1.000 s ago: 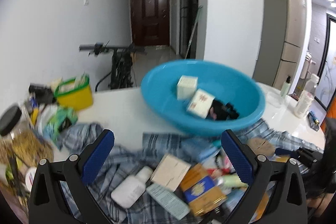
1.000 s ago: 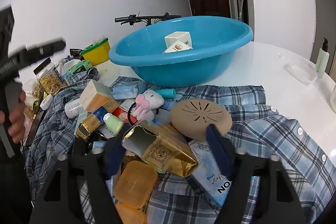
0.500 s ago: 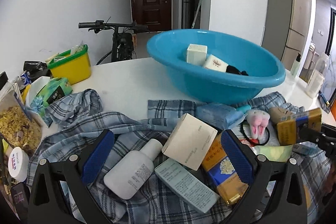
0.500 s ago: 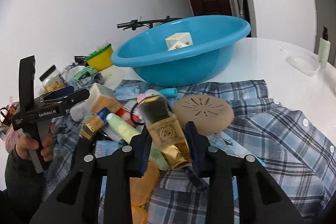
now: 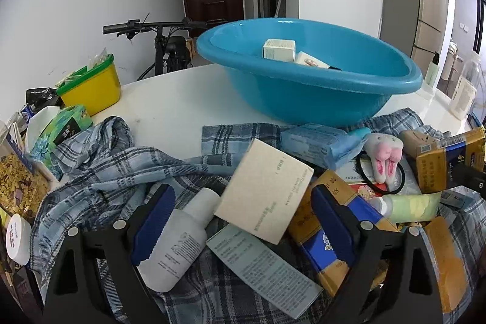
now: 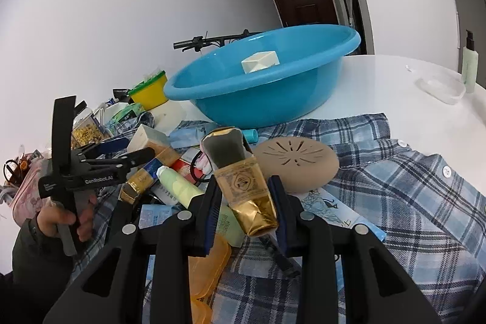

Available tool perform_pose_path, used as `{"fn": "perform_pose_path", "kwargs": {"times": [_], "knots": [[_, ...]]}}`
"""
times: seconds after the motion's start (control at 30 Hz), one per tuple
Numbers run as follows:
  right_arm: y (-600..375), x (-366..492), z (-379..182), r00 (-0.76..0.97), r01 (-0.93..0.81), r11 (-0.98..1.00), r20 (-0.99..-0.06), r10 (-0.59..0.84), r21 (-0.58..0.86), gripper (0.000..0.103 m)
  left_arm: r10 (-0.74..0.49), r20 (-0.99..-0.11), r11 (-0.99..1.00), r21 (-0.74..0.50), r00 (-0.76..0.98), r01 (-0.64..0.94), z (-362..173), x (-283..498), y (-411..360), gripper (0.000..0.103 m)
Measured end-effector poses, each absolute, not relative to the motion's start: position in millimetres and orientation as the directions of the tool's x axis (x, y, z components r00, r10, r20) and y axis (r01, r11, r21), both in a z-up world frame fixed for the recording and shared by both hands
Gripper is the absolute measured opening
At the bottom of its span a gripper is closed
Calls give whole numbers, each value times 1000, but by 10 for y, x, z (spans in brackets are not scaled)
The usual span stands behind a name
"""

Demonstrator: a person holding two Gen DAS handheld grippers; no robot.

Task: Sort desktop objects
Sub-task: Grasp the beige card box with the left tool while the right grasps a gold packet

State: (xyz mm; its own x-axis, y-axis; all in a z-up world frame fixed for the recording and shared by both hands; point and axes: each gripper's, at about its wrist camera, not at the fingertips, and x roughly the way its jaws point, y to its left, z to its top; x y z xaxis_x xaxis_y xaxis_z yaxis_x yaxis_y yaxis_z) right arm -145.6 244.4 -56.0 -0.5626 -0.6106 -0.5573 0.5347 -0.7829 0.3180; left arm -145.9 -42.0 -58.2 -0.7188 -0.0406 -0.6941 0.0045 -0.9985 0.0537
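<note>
Right gripper (image 6: 244, 213) is clenched on a gold pack (image 6: 243, 179), held raised in front of the blue basin (image 6: 261, 87), above the plaid shirt (image 6: 395, 202). Left gripper (image 5: 240, 220) is spread wide, gripping nothing, low over a white bottle (image 5: 176, 245) and beige box (image 5: 264, 190), also in front of the basin.

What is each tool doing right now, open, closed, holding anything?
Left tool: open, holding nothing, over the white bottle and beige box.
Right tool: closed on the gold packet.
</note>
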Motion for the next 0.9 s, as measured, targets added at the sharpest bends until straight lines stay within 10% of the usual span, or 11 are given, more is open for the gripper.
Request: {"fn": "perform_pose_path", "kwargs": {"times": [0.6,0.73,0.9], "knots": [[2447,-1392,-498,-599,546,-783,-515,-613,298,16,-29,-679,-999,33,-734,9,-602,-1443,-443,91],[2463,-1386,-498,-598,548,-781,-513,-616,300,16,-6,-703,-1000,26,-711,-17,-661,-1477,-405,51],[2464,-1377,-494,-600,547,-782,-511,-615,300,16,-21,-696,-999,36,-718,-5,-649,-1459,-385,50]]}}
